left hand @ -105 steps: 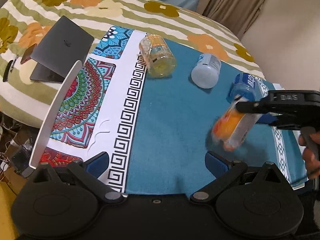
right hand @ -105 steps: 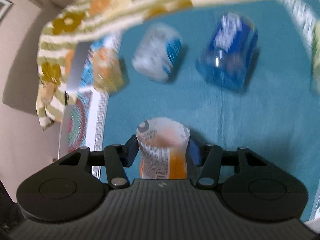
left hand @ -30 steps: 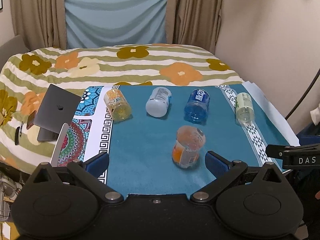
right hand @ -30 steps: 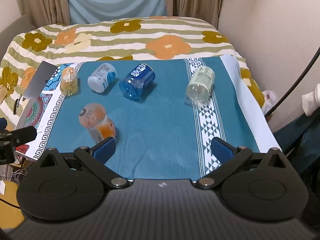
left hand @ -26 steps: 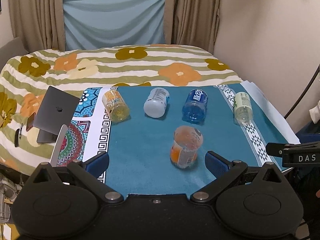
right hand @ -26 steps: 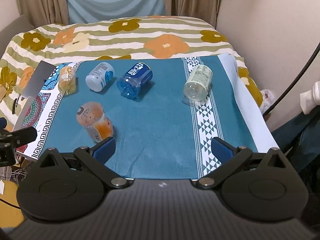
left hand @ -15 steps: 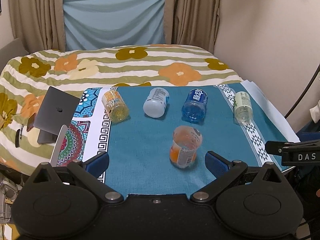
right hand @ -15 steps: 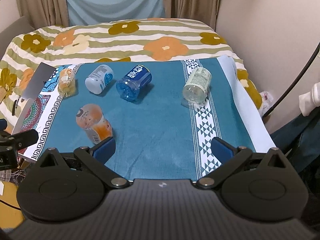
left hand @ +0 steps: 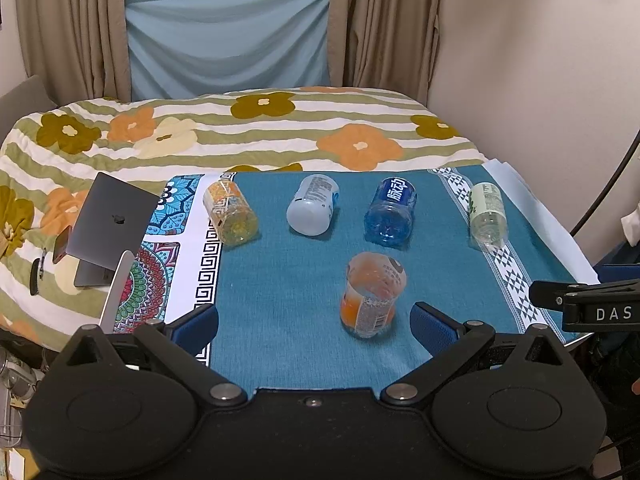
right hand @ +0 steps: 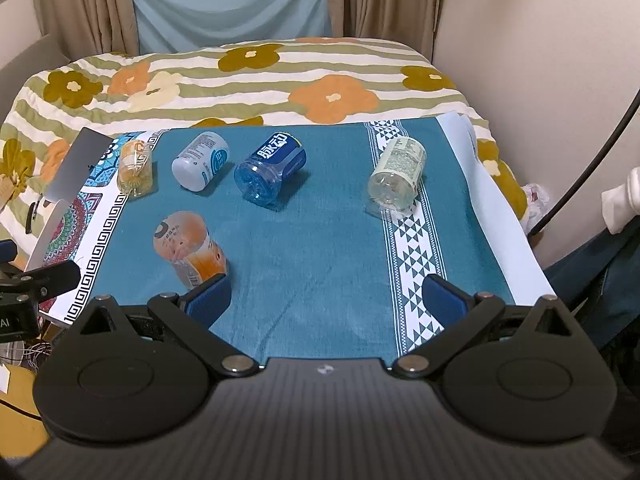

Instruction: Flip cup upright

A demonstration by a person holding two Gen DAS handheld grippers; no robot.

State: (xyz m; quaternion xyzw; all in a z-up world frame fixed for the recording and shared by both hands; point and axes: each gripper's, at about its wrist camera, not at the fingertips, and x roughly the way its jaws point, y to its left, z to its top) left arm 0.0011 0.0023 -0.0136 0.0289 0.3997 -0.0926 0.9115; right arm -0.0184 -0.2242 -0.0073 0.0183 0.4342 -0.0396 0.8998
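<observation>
An orange-labelled clear cup (left hand: 372, 295) stands on the teal cloth (left hand: 288, 280) near its front edge; it also shows in the right wrist view (right hand: 188, 249). Four more cups lie on their sides in a row behind it: yellow (left hand: 230, 213), white (left hand: 313, 210), blue (left hand: 391, 212) and pale green (left hand: 487, 216). My left gripper (left hand: 314, 322) is open and empty, just in front of the orange cup. My right gripper (right hand: 326, 296) is open and empty at the cloth's front edge, to the right of the orange cup.
A grey laptop (left hand: 110, 224) and a phone (left hand: 60, 245) lie on the flowered bedspread (left hand: 280, 128) at the left. A patterned mat (left hand: 152, 276) borders the cloth's left side. A wall (left hand: 540, 80) and a black cable (right hand: 592, 152) are on the right.
3.5 s ago my right gripper was shut on the orange cup and held it over the cloth. It has since let go and both grippers have drawn back; the cup now stands alone.
</observation>
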